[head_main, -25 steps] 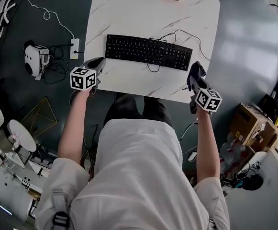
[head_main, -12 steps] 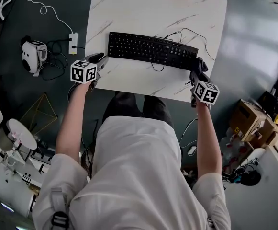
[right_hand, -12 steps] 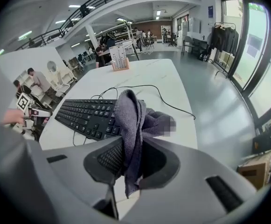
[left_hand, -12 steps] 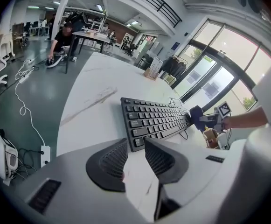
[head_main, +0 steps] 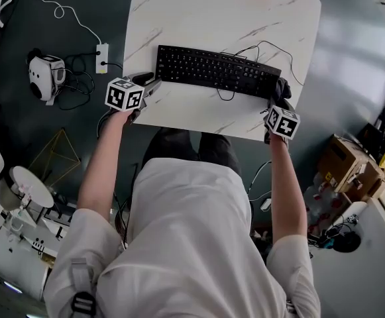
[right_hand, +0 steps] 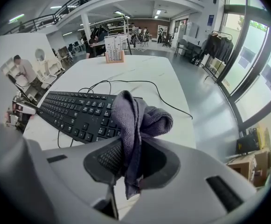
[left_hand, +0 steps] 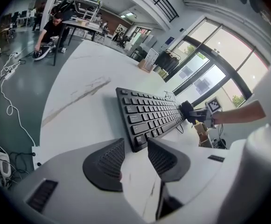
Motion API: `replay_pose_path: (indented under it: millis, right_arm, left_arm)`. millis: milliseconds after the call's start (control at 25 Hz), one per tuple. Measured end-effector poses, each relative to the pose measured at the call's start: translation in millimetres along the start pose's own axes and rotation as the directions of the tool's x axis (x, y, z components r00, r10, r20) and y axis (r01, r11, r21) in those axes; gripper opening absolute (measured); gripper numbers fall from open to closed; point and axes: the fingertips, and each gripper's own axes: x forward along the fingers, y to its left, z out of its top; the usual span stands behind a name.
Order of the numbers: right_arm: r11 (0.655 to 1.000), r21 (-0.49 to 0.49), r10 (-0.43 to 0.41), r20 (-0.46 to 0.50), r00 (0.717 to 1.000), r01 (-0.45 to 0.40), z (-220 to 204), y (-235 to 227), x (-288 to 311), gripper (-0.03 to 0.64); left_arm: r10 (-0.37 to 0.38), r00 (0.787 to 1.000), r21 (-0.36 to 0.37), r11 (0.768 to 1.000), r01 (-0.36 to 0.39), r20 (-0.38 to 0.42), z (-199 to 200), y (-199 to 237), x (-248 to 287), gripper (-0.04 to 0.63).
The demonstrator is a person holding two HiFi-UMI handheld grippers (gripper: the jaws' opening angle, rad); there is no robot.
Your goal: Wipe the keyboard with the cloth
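A white marbled worktop (head_main: 179, 25) stands on a dark floor (head_main: 351, 58). A black keyboard (head_main: 215, 70) lies across the worktop's near half, its cable (head_main: 265, 45) looped behind it. The left gripper (left_hand: 136, 149) hangs just off the keyboard's left end, its jaws opening with nothing between them. The right gripper (right_hand: 128, 160) is clenched on a bunched grey cloth (right_hand: 137, 118), held at the keyboard's right end.
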Motion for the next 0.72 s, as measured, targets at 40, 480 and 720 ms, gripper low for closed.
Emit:
replay_pose_path:
  millis: [40,480,720]
  right_arm:
    - [1.000,0.006,-0.005,0.000,1.000,0.005,-0.2,1.0,0.4,0.092]
    - [1.000,-0.003,-0.004,0.012,1.000,0.004,10.7,54.8,2.9,0.094]
    - [0.986,-0.093,0.143,0.028,0.989,-0.140,22.9,149.5,9.3,0.094]
  left_arm:
    - [-0.010,1.000,0.006,1.000,0.010,-0.008,-1.2,-0.8,2.0,0.146]
    - [-0.073,0.995,0.066,0.995,0.078,-0.073,-4.6,-9.1,8.2,0.158]
    - [-0.086,0.993,0.070,0.993,0.092,-0.079,-4.6,-9.1,7.2,0.160]
